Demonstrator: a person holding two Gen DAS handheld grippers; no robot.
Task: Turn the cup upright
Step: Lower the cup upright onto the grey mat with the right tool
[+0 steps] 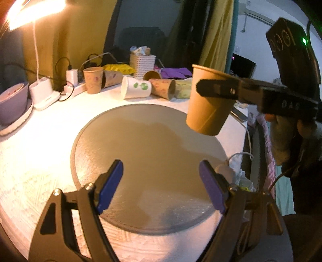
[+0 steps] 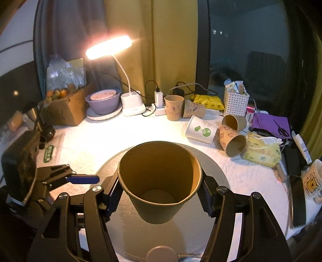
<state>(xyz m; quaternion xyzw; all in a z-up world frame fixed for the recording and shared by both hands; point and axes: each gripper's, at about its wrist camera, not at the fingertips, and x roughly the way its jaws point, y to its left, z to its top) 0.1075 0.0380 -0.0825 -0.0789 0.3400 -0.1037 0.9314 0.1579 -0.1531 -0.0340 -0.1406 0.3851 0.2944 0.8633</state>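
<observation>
Right gripper (image 2: 160, 193) grasps the cup (image 2: 159, 181), mouth up, above the mat (image 1: 149, 161) at two o'clock; left gripper (image 1: 161, 181) hangs released.

The left tongs (image 1: 161, 185) hang spread wide over a round grey mat (image 1: 140, 145) on the white tabletop (image 1: 40, 161), their blue pads (image 1: 110, 185) holding nothing. At upper right the right tongs (image 1: 215, 88) clamp a brown cup (image 1: 207, 104) near its rim, mouth up and slightly tilted, lifted clear of the mat. Behind, one cup (image 1: 93, 79) stands upright; a white cup (image 1: 135, 87) and others lie on their sides. A lit lamp (image 1: 36, 12) glows at upper left.
</observation>
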